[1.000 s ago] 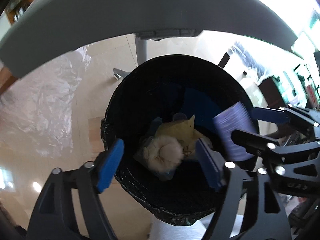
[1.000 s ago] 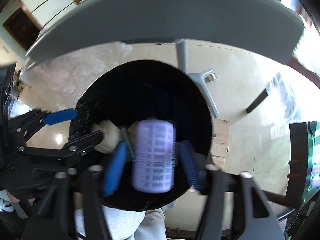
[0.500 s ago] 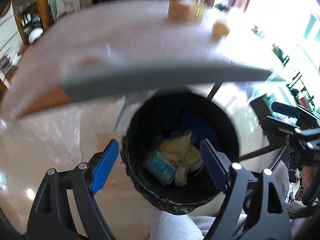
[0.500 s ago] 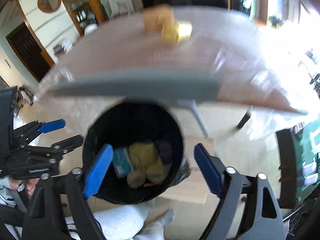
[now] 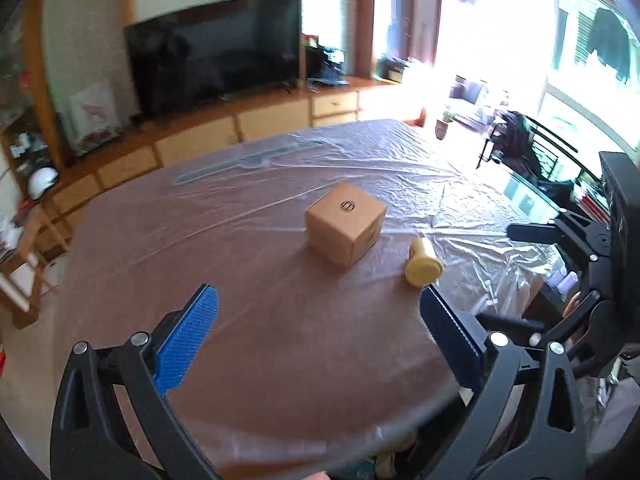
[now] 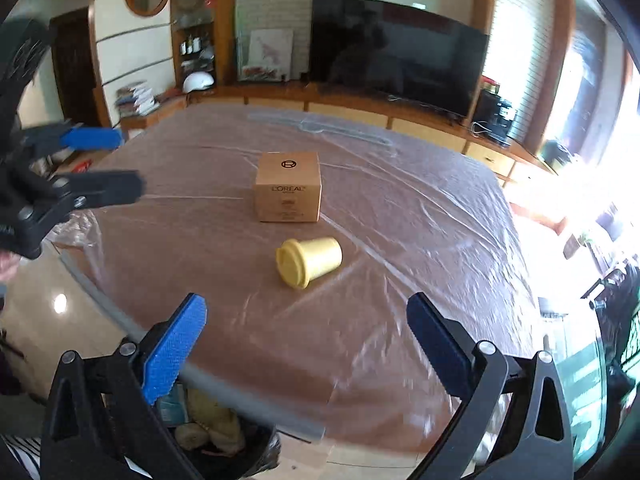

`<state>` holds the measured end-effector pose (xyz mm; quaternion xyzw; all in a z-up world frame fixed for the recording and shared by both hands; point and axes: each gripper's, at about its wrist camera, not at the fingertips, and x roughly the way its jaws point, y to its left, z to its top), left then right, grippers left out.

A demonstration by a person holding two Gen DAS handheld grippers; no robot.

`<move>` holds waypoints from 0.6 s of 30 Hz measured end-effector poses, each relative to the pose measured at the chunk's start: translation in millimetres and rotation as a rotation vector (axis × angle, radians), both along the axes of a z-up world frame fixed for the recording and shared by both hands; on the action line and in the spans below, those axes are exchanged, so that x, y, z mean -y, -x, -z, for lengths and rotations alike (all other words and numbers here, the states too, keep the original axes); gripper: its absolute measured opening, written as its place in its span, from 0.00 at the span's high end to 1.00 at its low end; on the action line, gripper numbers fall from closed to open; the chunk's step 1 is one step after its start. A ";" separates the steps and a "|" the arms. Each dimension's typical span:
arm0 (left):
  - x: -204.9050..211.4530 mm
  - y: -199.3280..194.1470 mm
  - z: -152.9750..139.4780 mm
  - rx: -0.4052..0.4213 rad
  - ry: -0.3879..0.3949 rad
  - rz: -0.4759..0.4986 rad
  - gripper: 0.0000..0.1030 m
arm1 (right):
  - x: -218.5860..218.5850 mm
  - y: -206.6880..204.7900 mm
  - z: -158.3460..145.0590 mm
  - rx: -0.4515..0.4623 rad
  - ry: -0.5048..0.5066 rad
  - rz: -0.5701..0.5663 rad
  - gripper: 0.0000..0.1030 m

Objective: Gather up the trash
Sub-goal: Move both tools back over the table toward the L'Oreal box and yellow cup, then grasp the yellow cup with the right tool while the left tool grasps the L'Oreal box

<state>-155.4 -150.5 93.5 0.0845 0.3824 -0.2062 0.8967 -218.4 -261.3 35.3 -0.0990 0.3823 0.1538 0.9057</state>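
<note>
Both empty, jaws spread wide: left gripper (image 5: 318, 326) and right gripper (image 6: 306, 334). Ahead of the right fingers, on its side on the plastic-covered brown table (image 6: 400, 240): yellow lidded paper cup (image 6: 309, 262). Just beyond: brown cardboard box (image 6: 288, 186). Below the near table edge, under the right gripper: black-lined trash bin (image 6: 224, 448).

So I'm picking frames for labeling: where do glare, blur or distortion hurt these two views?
Left wrist view: window light washes out the upper right and glares off the plastic sheet; the cardboard box and yellow cup stay readable. Right wrist view: the right edge is blown out, the box print is legible, and the left gripper looks motion-smeared. Fisheye bends the table edges in both.
</note>
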 end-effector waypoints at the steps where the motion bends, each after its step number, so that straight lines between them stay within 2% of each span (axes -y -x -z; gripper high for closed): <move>1: 4.2 -12.9 4.1 -0.013 -0.012 0.015 0.02 | -1.4 -10.3 2.8 -0.013 0.005 -0.018 0.04; 7: 30.0 -54.9 29.8 -0.055 -0.068 0.098 0.02 | -9.9 -42.9 15.9 -0.077 -0.033 -0.070 0.06; 11: 38.8 -72.4 39.8 -0.073 -0.072 0.133 0.02 | -14.6 -61.1 24.5 -0.123 -0.086 -0.100 0.11; 18: 43.2 -92.6 52.2 -0.103 -0.050 0.159 0.02 | -21.8 -77.0 38.4 -0.167 -0.082 -0.118 0.24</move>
